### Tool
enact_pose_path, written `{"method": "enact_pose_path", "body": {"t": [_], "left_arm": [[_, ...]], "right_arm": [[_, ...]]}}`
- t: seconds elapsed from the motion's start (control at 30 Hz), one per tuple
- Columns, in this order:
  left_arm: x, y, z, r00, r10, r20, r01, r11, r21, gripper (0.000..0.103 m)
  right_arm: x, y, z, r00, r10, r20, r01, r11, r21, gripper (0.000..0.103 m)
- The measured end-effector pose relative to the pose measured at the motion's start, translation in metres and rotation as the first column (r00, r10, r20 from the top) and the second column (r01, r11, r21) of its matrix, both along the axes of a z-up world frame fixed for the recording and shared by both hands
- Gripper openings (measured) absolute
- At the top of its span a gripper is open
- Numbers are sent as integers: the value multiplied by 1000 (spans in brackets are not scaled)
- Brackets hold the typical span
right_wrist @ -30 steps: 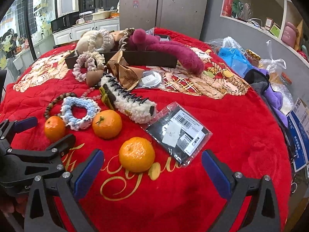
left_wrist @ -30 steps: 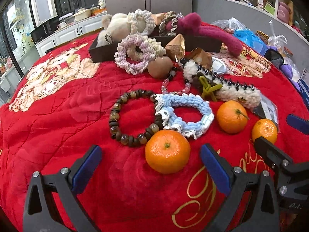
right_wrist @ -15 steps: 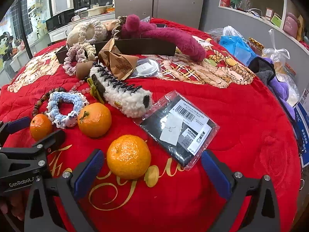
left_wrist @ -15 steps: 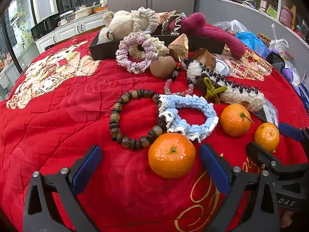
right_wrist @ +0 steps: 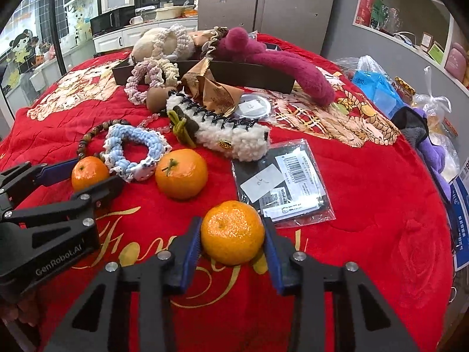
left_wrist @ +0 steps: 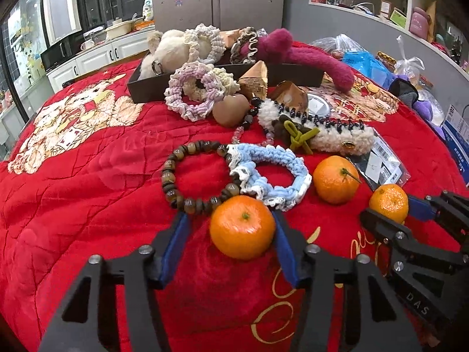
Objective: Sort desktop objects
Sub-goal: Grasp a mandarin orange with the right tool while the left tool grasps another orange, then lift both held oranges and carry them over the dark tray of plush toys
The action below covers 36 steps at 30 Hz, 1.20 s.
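Three tangerines lie on the red cloth. My left gripper (left_wrist: 231, 234) has its jaws around the left tangerine (left_wrist: 242, 226); the right pad touches it, the left pad stands a little off. My right gripper (right_wrist: 233, 240) is shut on the right tangerine (right_wrist: 232, 232), both blue pads against its sides. The middle tangerine (right_wrist: 181, 174) lies free between them. A blue crocheted scrunchie (left_wrist: 268, 177) and a brown bead bracelet (left_wrist: 176, 176) lie just behind the left tangerine.
A fluffy white hair claw (right_wrist: 231, 135), a bagged black item with barcode (right_wrist: 281, 182), a pink scrunchie (left_wrist: 190, 94) and a dark tray (left_wrist: 222, 79) of plush items lie farther back. Bags and a purple toy (right_wrist: 433, 146) crowd the right edge.
Both grippers moved forward and closed in around their tangerines: the right pads now press the right tangerine, the left jaws have narrowed about the left one.
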State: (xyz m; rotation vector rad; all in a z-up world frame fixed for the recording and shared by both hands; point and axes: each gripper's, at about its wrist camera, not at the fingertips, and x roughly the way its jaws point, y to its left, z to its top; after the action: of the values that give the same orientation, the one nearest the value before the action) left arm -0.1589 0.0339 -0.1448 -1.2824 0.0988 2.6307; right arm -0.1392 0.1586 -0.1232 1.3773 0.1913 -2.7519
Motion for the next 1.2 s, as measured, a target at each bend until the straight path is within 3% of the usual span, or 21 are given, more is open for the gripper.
{"method": "enact_pose_path", "body": {"t": [0.17, 0.47, 0.8, 1.2], "left_arm": [[2, 3, 0, 1000, -12, -7, 12, 1000, -5, 40], [3, -3, 3, 1000, -13, -4, 13, 1000, 28, 39], [13, -10, 17, 1000, -20, -18, 22, 995, 98, 39], [14, -7, 38, 999, -11, -36, 14, 996, 93, 39]], "right_arm": [[1, 5, 0, 1000, -1, 16, 2, 999, -40, 40], [8, 7, 8, 999, 23, 32, -20, 996, -89, 39], [18, -4, 29, 998, 64, -19, -65, 993, -103, 39], [14, -4, 43, 996, 81, -36, -85, 987, -135, 39]]}}
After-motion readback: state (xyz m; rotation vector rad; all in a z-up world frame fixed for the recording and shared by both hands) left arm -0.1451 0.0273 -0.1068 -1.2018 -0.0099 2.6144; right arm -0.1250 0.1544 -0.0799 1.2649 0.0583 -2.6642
